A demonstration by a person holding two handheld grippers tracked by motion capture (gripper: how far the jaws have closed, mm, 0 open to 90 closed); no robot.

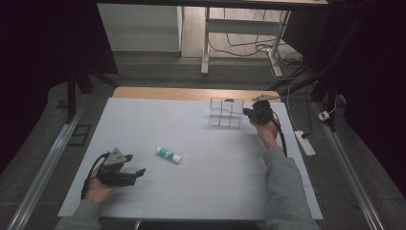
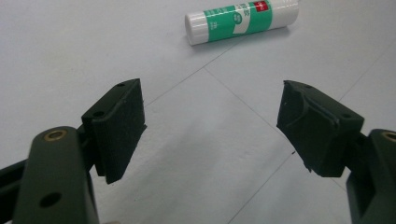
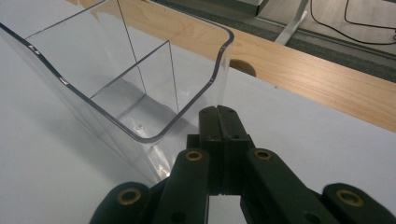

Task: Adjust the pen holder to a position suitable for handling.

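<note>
Watching from the side, it looks like a pick-and-drop setup, though that's my guess since nobody said what the job is. On the bench [image 1: 143,115] there's a glue stick [image 1: 168,155] lying flat near the middle, toward the person's left, and a clear bin [image 1: 226,112] with dividers sits at the far right by the wooden edge.

The left gripper [image 1: 136,172] sits low near the front left corner, fingers [image 2: 116,128] spread wide apart with nothing between them. In the left gripper view the stick [image 2: 241,19] lies ahead of the gap, not yet inside it, so I'd say it's lined up for a reach forward.

The right gripper [image 3: 218,116] is parked just beside the bin's near right corner, fingers pressed together on nothing. It's close to the wall, maybe touching, can't tell. Probably there to steady the bin or just waiting its turn.

The stick lies on its side, long axis running diagonally across the bench: the end nearer the left gripper points far-left, the other end near-right. In the left gripper view it lies crosswise to the fingers, cap end to that view's left, which is handy for closing across its width.
</note>
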